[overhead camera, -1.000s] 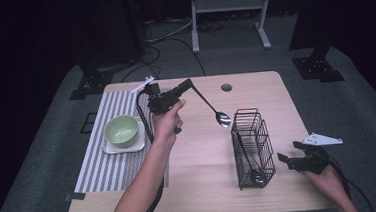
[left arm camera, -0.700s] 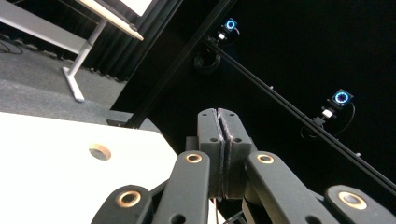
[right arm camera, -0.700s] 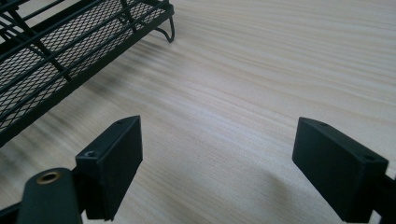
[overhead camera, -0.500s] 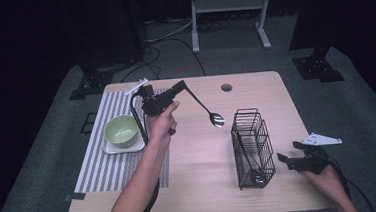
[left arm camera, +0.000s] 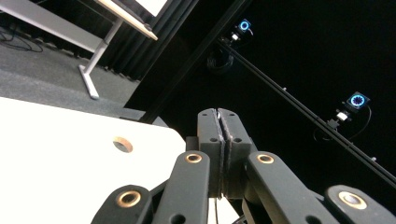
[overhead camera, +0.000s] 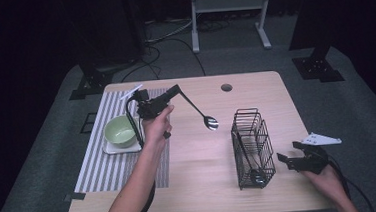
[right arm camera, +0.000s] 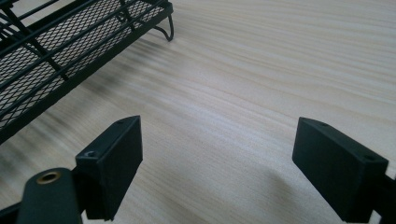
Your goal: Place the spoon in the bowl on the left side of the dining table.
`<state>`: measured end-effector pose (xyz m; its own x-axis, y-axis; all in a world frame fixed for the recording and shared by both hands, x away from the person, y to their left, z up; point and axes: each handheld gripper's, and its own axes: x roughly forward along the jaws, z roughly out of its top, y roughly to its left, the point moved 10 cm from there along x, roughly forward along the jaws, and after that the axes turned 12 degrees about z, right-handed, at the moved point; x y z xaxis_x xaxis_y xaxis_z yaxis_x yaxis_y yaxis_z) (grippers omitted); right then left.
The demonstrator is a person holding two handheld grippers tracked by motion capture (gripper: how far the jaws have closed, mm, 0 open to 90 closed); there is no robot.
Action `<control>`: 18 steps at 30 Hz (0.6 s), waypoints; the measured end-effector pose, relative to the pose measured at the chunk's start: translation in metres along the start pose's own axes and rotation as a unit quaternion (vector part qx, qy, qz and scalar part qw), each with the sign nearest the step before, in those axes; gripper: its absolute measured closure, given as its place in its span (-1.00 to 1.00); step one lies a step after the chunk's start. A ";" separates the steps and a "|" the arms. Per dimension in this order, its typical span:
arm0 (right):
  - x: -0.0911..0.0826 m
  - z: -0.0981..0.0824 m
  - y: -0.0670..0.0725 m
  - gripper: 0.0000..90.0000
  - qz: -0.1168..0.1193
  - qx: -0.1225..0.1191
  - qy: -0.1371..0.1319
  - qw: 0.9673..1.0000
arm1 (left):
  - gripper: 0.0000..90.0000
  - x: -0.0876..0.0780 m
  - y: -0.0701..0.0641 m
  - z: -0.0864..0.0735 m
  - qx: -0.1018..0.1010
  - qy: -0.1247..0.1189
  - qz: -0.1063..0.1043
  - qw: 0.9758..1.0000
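My left gripper (overhead camera: 175,91) is held above the table's left half, next to the striped mat, shut on the black handle of a spoon (overhead camera: 209,122). The spoon slopes down to the right, and its shiny bowl hangs over bare wood between the mat and the black wire rack (overhead camera: 251,149). In the left gripper view the gripper (left arm camera: 218,140) has its jaws pressed together and points up toward the dark room. My right gripper (overhead camera: 285,158) rests low by the rack's right side, open; in its own view the gripper (right arm camera: 219,140) has nothing but table between its jaws, and the rack (right arm camera: 56,51) lies at upper left.
A green bowl (overhead camera: 120,130) sits on a white square plate on the grey striped placemat (overhead camera: 100,165) at the left. A shiny utensil lies in the rack's near end (overhead camera: 255,175). A round cable hole (overhead camera: 226,88) is near the table's far edge.
My left gripper has carried the spoon leftward, away from the rack and toward the bowl. The right gripper has stayed where it was, open.
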<state>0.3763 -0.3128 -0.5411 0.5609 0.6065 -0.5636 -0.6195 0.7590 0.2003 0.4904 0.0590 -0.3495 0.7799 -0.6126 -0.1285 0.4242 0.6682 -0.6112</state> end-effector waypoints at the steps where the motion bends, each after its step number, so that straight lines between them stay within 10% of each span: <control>1: 0.000 0.000 0.000 -0.67 0.000 0.000 0.000 1.000 | 0.98 0.000 0.001 0.000 0.000 -0.001 0.001 1.000; 18: 0.000 0.000 0.000 -0.67 -0.002 -0.001 0.001 1.000 | 0.98 -0.015 0.023 0.006 0.000 -0.010 0.024 1.000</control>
<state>0.3764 -0.3133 -0.5409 0.5629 0.6025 -0.5658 -0.6175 0.7616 0.1968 0.4916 0.0860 -0.3569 0.8078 -0.5721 -0.1421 0.3869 0.6965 -0.6043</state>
